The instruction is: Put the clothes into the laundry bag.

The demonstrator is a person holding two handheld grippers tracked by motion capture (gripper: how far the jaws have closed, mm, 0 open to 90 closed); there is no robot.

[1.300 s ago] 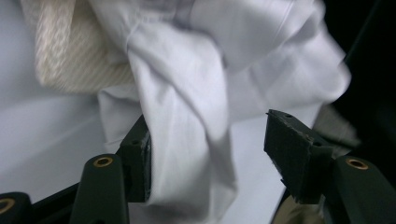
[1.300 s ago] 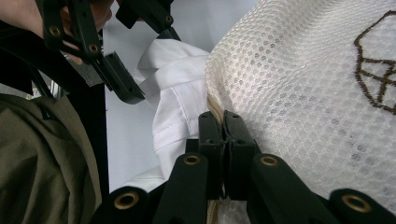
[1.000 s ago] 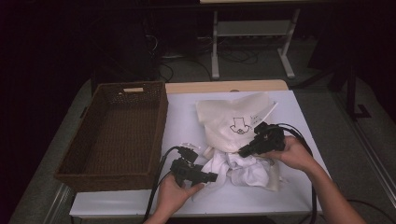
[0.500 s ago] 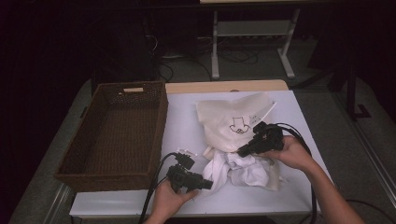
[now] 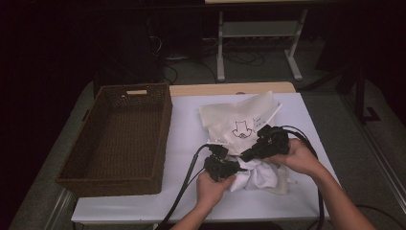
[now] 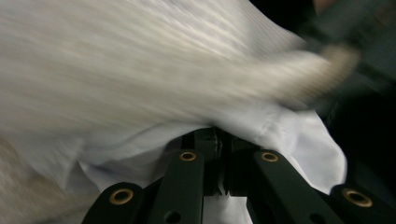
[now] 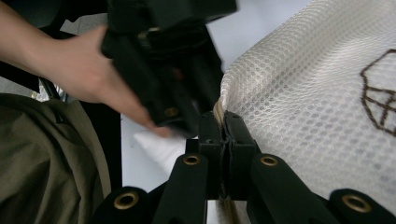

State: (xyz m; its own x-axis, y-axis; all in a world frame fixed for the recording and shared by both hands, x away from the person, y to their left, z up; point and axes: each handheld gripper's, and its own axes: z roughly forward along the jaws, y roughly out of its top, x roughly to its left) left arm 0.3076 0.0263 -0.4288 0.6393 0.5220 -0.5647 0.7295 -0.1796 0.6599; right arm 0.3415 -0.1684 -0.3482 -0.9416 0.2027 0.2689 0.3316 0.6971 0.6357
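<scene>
Far left on the table (image 5: 186,120), the brown wicker basket (image 5: 117,136) sits with its long side just beside the white tabletop's working area, well apart from both hands.

Moving right, the left hand-held gripper (image 5: 234,167) lies low near the front edge, held from below, its cable curling back towards the person. Its jaws have just been closing, and in the left gripper view (image 6: 219,140) they are now pinched together on a fold of the white cloth (image 6: 280,135), which drapes over the jaw tips. That cloth (image 5: 258,175) is a crumpled bundle near the front of the table, between the two hands.

Next, the cream mesh bag (image 5: 239,122) with a dark brown printed figure spreads across the middle of the table, behind the bundle and touching it.

On the right, the right hand-held gripper (image 5: 246,154) angles down and leftward from the person's hand. Its own view (image 7: 223,122) shows the jaws pressed tight on the rolled edge of the mesh bag (image 7: 317,102), with the left hand and its gripper (image 7: 163,60) crowding in just beside.
</scene>
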